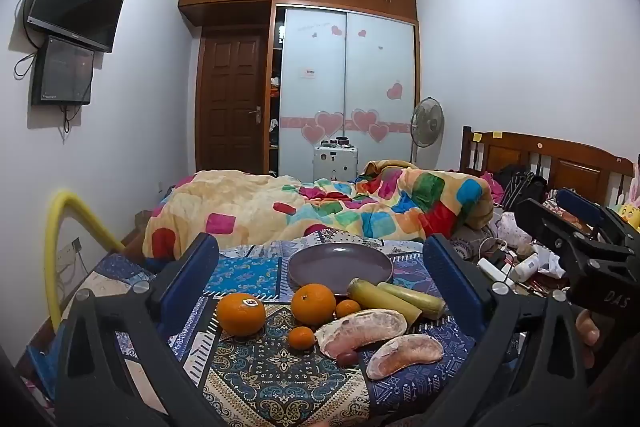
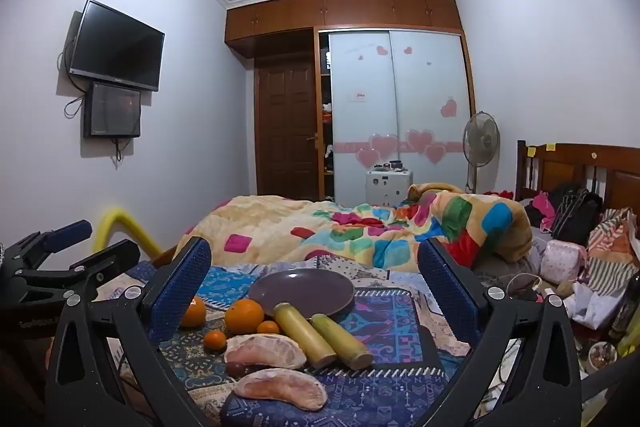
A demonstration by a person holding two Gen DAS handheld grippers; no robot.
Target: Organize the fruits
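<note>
An empty purple plate (image 1: pixel 340 264) (image 2: pixel 302 289) lies on the patterned cloth (image 1: pixel 260 379). In front of it lie two big oranges (image 1: pixel 241 314) (image 1: pixel 313 304), two small mandarins (image 1: pixel 301 337) (image 1: pixel 347 308), two yellow-green sugarcane pieces (image 1: pixel 382 301) (image 2: pixel 304 333), two peeled pomelo segments (image 1: pixel 362 331) (image 1: pixel 404 355) and a small dark red fruit (image 1: pixel 347 358). My left gripper (image 1: pixel 320 279) is open and empty, above the near side of the fruit. My right gripper (image 2: pixel 314 279) is open and empty, a little to the right; it also shows in the left wrist view (image 1: pixel 576 227).
A crumpled colourful blanket (image 1: pixel 340 211) lies on the bed behind the plate. Bottles, bags and clutter (image 1: pixel 516 263) are piled at the right by the wooden headboard (image 1: pixel 560 159). A yellow tube (image 1: pixel 68 227) arches at the left by the wall.
</note>
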